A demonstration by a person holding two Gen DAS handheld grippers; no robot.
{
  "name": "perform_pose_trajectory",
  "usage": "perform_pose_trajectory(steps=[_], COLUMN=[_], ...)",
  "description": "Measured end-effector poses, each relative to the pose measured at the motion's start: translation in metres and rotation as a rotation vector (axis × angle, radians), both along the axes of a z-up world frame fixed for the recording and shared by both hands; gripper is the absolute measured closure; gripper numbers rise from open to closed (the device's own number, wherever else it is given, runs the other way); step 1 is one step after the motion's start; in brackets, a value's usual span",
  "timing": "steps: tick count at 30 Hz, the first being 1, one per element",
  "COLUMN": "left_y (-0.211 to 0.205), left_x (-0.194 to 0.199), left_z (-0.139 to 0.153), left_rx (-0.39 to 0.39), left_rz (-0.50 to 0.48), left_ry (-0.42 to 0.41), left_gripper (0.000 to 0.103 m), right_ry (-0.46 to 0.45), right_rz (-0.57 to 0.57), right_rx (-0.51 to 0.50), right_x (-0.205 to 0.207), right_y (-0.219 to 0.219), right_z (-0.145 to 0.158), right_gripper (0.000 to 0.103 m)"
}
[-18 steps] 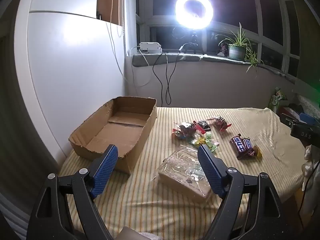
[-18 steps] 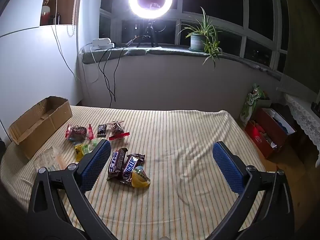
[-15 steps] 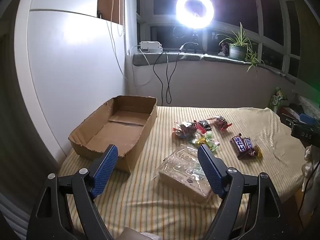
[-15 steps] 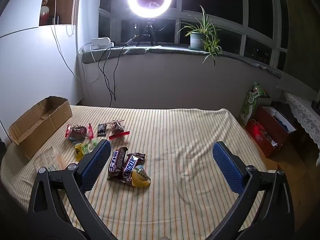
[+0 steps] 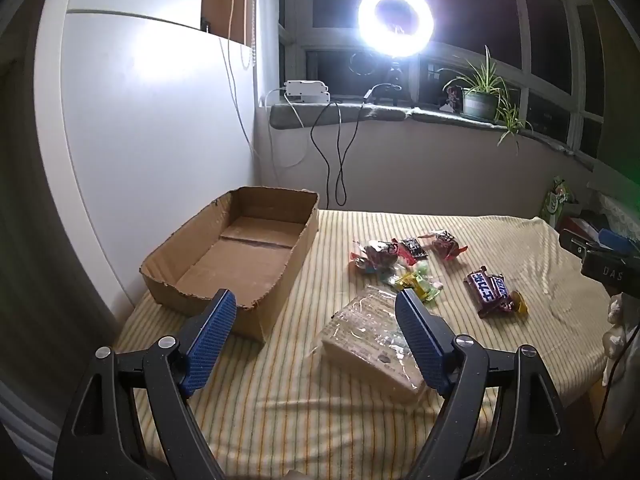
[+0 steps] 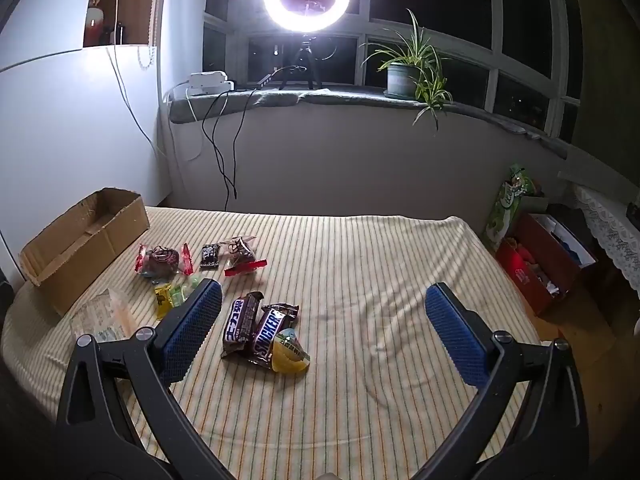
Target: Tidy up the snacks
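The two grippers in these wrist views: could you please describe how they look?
The left gripper and right gripper look alike: black plastic arms with triangular cut-outs and silver screw heads at the joints. Each finger ends in a long blue pad with a fine dotted texture. No cables, sleeves or markings are visible.

The right half of the bench [image 6: 400,280] is bare striped cloth, open from the front edge to the back wall. On the left side the cardboard box [image 5: 240,264] stands by the white wall, its top open and its floor bare. Between the box and the clear-wrapped pack [image 5: 372,344] runs an open strip of cloth. Behind the pack the small snacks [image 5: 400,256] crowd together; the Snickers bars [image 6: 260,328] lie apart, with free cloth on every side.
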State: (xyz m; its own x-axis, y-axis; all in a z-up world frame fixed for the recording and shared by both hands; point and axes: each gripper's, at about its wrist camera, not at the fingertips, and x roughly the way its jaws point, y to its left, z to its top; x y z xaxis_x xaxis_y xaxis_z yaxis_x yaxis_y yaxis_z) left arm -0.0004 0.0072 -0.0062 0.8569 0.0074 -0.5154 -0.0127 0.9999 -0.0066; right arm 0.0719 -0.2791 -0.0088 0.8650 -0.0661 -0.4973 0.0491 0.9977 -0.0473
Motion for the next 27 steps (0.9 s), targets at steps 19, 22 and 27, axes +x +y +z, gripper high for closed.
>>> perform_pose_trajectory(steps=[19, 22, 27], left_y=[0.0013, 0.0015, 0.0008], left_x=[-0.0012, -0.0013, -0.0020], left_z=[-0.0007, -0.0009, -0.0007], left_rx=[-0.009, -0.010, -0.010], left_rz=[0.001, 0.001, 0.002], left_ry=[0.000, 0.000, 0.001], left_gripper=[0.021, 0.021, 0.021], right_ry=[-0.009, -0.009, -0.008], right_rz=[0.010, 0.009, 0.010], right_rx=[-0.002, -0.003, -0.002], right_x=[-0.0015, -0.0015, -0.0016], right_y=[0.0045, 0.0048, 0.0043], right_z=[0.0039, 0.0037, 0.0031], right_gripper=[0.000, 0.000, 0.000])
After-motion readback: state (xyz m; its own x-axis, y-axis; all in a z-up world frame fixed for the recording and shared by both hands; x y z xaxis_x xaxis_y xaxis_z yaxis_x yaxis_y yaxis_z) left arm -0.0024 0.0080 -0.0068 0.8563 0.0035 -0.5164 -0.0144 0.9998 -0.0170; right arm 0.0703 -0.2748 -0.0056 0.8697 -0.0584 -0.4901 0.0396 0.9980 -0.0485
